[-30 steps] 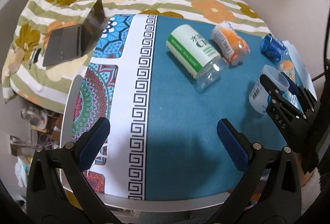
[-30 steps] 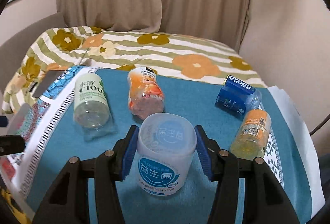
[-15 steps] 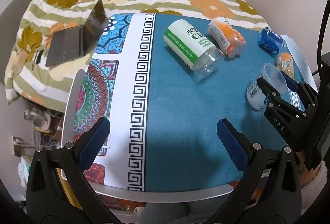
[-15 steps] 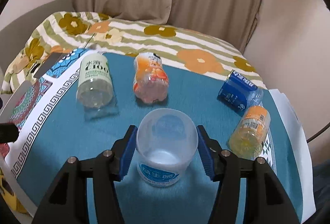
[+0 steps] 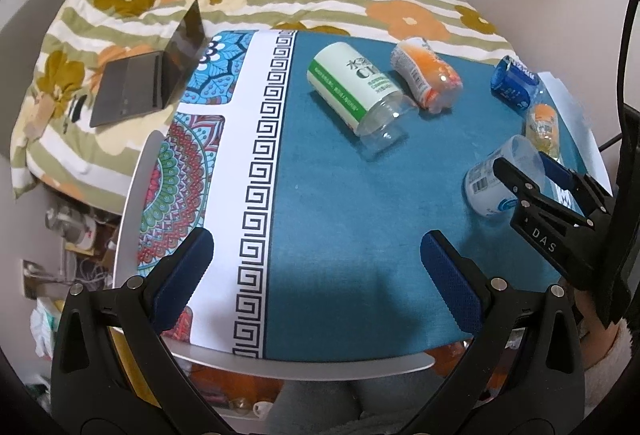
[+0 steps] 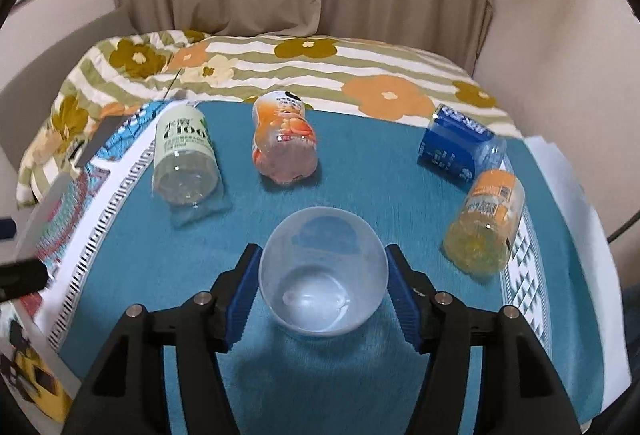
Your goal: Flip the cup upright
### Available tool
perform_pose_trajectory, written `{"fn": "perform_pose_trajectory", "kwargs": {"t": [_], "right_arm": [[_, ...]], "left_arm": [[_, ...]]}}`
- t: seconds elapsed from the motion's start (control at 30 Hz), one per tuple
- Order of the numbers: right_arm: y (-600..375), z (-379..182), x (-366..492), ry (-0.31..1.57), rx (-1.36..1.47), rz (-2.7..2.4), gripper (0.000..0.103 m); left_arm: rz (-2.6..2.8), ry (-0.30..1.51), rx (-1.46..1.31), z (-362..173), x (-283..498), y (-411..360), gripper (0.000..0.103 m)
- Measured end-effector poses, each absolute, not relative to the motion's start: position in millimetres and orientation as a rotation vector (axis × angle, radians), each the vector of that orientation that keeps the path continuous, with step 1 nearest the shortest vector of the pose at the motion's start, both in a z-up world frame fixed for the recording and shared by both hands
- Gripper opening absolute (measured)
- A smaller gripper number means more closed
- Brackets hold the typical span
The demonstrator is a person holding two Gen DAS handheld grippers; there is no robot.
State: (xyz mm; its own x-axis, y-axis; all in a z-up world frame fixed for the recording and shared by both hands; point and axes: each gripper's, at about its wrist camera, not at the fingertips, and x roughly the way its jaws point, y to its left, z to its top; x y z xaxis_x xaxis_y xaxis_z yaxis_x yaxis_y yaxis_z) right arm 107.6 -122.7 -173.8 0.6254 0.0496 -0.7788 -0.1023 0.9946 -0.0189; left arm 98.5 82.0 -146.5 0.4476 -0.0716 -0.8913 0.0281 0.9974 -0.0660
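Observation:
A translucent plastic cup [image 6: 323, 271] with a blue label is held between the blue pads of my right gripper [image 6: 323, 289], mouth tilted toward the camera so I see its inside and bottom. It hangs over the blue tablecloth [image 6: 360, 171]. In the left wrist view the same cup [image 5: 502, 179] sits tilted in the right gripper [image 5: 532, 175] at the right. My left gripper [image 5: 316, 275] is open and empty above the near part of the table.
Several bottles lie on their sides: a green-labelled one [image 6: 184, 155], an orange one [image 6: 284, 139], a blue one [image 6: 460, 147] and a small orange one [image 6: 488, 223]. A laptop [image 5: 152, 75] lies on the flowered bedspread beyond the table's left side.
The right gripper has tipped the cup, so its mouth now faces the camera more than a second ago. The left gripper has drawn back a little from the table.

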Motion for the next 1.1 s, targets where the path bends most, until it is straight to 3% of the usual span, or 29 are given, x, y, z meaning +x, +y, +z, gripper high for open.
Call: {"fn": "perform_pose_trajectory", "kwargs": {"t": [0.1,0.37,0.73,1.1], "right_arm": [[-129,-164,104,0.889,-0.040,0.085,0.080],[-158,-100,79,0.843,-0.002,0.101,0.102],[-196,-24,36,0.871,0.009,0.042,0.102],[-208,-29,3,0.892,0.017,-0.002,0.102]], "left_arm": [[-0.060,1.077,-0.046,-132,93,77,0.103],[-0.077,0.959,-0.067,-72,73,59,0.103],[-0.095,0.822,-0.055,-17,39,27,0.103],[-0.092,0.844,-0.025,-27,9,17,0.103]]}}
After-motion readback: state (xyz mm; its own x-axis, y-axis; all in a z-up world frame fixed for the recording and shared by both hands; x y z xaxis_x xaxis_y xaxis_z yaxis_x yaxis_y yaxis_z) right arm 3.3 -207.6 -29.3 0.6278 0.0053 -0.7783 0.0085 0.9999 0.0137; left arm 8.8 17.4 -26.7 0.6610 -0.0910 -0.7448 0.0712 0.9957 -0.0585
